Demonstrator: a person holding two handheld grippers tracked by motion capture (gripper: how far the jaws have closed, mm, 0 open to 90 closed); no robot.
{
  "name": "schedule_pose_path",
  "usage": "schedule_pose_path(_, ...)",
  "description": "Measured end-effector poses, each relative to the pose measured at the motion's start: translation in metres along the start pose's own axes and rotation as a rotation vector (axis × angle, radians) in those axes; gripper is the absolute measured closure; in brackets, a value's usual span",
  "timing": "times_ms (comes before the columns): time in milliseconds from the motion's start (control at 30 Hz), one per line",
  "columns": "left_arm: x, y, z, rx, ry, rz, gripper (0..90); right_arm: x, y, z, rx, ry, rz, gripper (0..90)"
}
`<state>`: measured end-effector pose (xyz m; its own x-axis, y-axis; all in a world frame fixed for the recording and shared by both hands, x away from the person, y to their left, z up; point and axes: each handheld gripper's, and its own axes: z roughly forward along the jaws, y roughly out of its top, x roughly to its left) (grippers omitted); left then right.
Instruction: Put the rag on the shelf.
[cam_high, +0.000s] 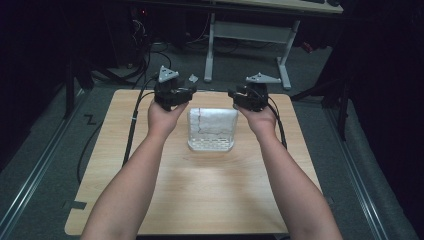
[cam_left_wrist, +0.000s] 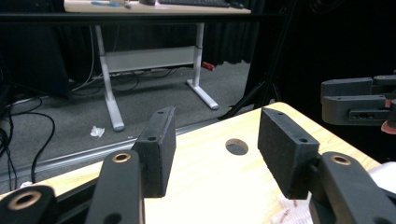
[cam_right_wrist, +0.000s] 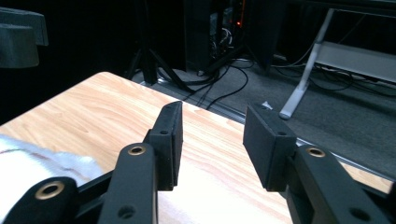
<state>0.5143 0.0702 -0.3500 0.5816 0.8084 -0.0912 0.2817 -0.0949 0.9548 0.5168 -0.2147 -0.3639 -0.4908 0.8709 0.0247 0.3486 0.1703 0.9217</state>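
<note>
A white folded cloth with thin red lines (cam_high: 212, 129) lies flat on the light wooden surface (cam_high: 200, 190), a little beyond its middle and squarely between the person's two hands. It looks like a neat, near-square packet with its edges lined up.

The left gripper (cam_high: 186, 93) is held above the far left corner of the cloth, and the right gripper (cam_high: 233, 94) above the far right corner; both sit near the cloth but clear of it. In the left gripper view the two black jaws stand wide apart with nothing between them, bare wood and a round hole in the surface (cam_left_wrist: 236, 146) showing through the gap, and a bit of the white cloth at the lower right. In the right gripper view the jaws are likewise spread and empty, with the cloth's edge (cam_right_wrist: 42, 161) at the lower left.

Judging from this, either the folding is done and the cloth has been let go, or the work has yet to start; the pictures cannot settle which. Nothing is gripped now. If more handling is due, each gripper would need to come down onto its near corner.
</note>
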Motion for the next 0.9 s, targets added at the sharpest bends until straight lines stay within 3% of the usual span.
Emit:
schedule_pose_path(67,0.001,-0.001,-0.006,-0.001,0.005,0.002,46.3,0.002,-0.002,-0.008,-0.014,-0.001,-0.003,55.7)
schedule_pose_path(133,0.0,-0.008,-0.016,-0.006,0.037,0.05,47.0,0.003,-0.004,-0.012,-0.014,0.002,-0.004,54.2)
schedule_pose_path(200,0.0,-0.01,-0.018,-0.001,0.037,0.051,46.9,0.004,-0.006,-0.016,-0.018,0.016,0.005,51.9)
schedule_pose_path(233,0.002,-0.014,-0.022,0.038,0.025,0.046,46.0,0.005,-0.008,-0.019,-0.021,0.023,0.005,50.7)
schedule_pose_path(300,0.001,-0.02,-0.03,0.029,0.031,0.069,45.0,0.008,-0.012,-0.024,-0.024,0.018,-0.012,48.4)
schedule_pose_path(700,-0.001,-0.051,-0.07,0.047,-0.007,0.062,44.0,0.016,-0.04,-0.063,-0.053,0.023,-0.065,41.6)
schedule_pose_path(900,-0.005,-0.079,-0.086,0.062,-0.031,0.066,44.0,0.024,-0.07,-0.087,-0.037,0.038,-0.106,39.2)
